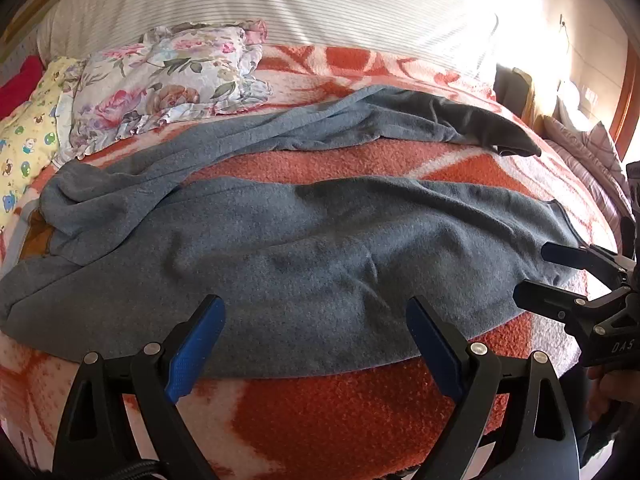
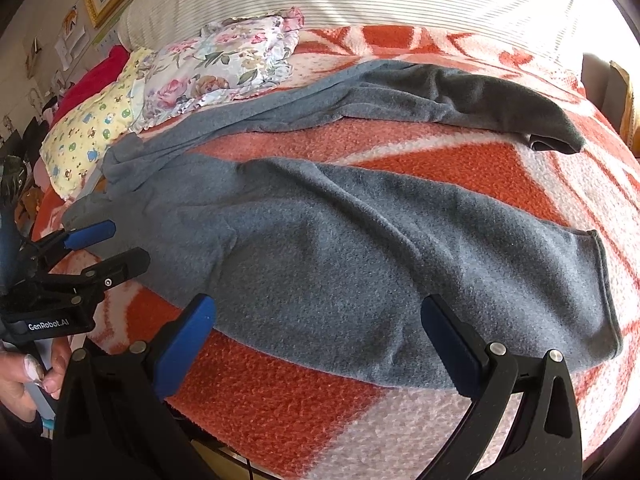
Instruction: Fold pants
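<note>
Fig.: Grey pants (image 1: 304,248) spread on a bed, both tongs released and poised at the near leg.

Pants lie flat on the orange-and-white blanket (image 1: 340,412), waist twd the left by the floral pillow (image 1: 168,80), legs running right and splayed in a V w/ a strip of blanket between them; laid out so the legs can be brought together, judged the first fold, not yet begun. Far leg (image 2: 440,96) is rumpled, its cuff well apart from the near cuff (image 2: 600,280). Left tongs (image 1: 316,344): jaws wide apart, empty, low over the near leg's front edge nr the seat. Right tongs (image 2: 320,344): likewise spread and empty, over the same edge nr the cuff end; in the left view they enter sideways, level w/ the bed. A hand (image 2: 24,372) grips the left tool's handle.
</note>
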